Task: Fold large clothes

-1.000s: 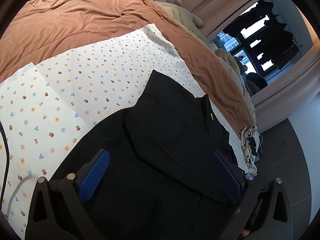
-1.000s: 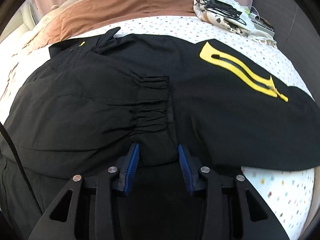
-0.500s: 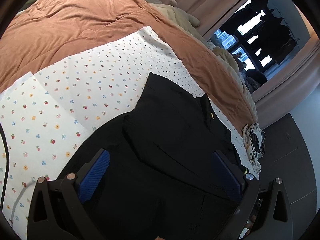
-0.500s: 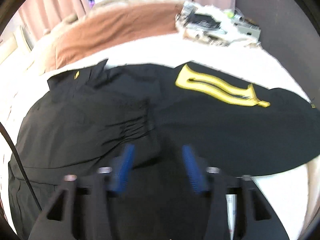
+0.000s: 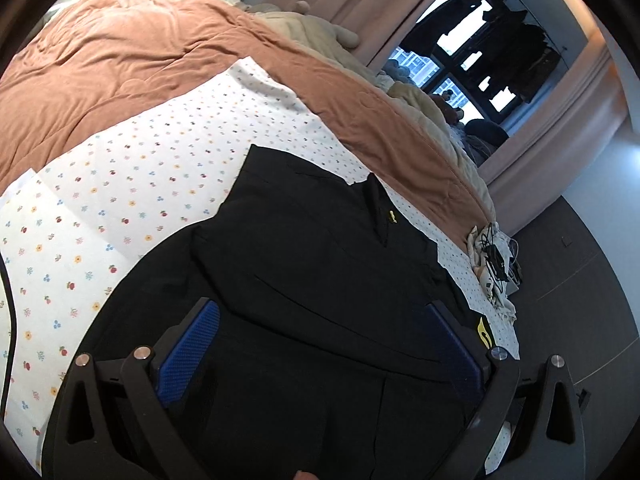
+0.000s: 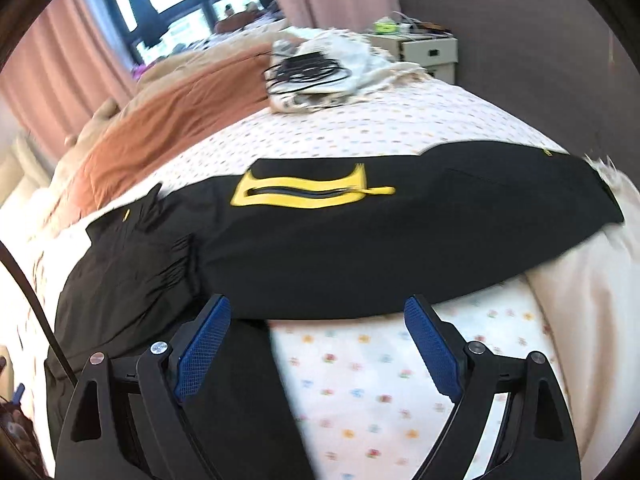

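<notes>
A large black jacket (image 5: 312, 264) lies partly folded on a floral sheet (image 5: 132, 184) on the bed. In the right wrist view the jacket (image 6: 360, 240) shows a yellow-trimmed zip pocket (image 6: 308, 192) and a gathered cuff (image 6: 180, 256). My left gripper (image 5: 320, 340) is open wide and hovers over the black cloth, holding nothing. My right gripper (image 6: 320, 340) is open wide and empty, above the jacket's near edge and the floral sheet (image 6: 380, 380).
A rust-brown duvet (image 5: 120, 68) covers the far part of the bed. A pale cloth bundle with black cables (image 6: 316, 72) sits at the bed's far corner. A nightstand (image 6: 424, 48) stands behind it. Curtains and a window (image 5: 472, 60) are beyond.
My right gripper has let go of the cuff, opened wide and moved right and back toward the jacket's edge. My left gripper stays open and has drifted slightly.
</notes>
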{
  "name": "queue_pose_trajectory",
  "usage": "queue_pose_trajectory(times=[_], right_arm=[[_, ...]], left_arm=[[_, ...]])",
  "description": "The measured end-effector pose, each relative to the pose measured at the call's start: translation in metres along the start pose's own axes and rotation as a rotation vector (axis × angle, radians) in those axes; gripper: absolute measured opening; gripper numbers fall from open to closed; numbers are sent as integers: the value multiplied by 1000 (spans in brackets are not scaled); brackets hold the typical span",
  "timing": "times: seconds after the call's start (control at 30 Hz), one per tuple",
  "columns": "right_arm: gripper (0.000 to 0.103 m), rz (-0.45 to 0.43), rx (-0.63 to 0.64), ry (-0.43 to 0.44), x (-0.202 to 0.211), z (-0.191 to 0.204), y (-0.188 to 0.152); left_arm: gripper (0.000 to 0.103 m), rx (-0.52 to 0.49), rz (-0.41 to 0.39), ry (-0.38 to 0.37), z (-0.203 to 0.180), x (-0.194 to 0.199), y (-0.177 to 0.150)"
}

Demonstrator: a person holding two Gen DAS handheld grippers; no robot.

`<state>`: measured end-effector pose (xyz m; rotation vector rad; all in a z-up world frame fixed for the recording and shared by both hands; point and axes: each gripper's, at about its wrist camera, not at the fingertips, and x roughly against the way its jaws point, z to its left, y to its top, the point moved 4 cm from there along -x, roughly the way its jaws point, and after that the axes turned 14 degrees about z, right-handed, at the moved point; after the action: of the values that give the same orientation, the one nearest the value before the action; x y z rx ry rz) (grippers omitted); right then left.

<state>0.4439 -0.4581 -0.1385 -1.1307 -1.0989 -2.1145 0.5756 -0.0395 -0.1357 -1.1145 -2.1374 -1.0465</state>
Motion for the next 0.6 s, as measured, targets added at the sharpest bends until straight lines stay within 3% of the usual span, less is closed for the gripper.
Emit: queue_pose_trajectory(times=[0.3,0.43,0.6], right_arm=[[87,-1,-152,64,-23,-62,-7],[71,17,-167,93,-42,-73,-1],[65,-13,-209,113,-62,-82,10]], left_arm=[[103,-54,3,31,-17,-13,-12],[103,-64,15,56,-23,-22,-18],[103,-27,46,41,-21,-32,-22]])
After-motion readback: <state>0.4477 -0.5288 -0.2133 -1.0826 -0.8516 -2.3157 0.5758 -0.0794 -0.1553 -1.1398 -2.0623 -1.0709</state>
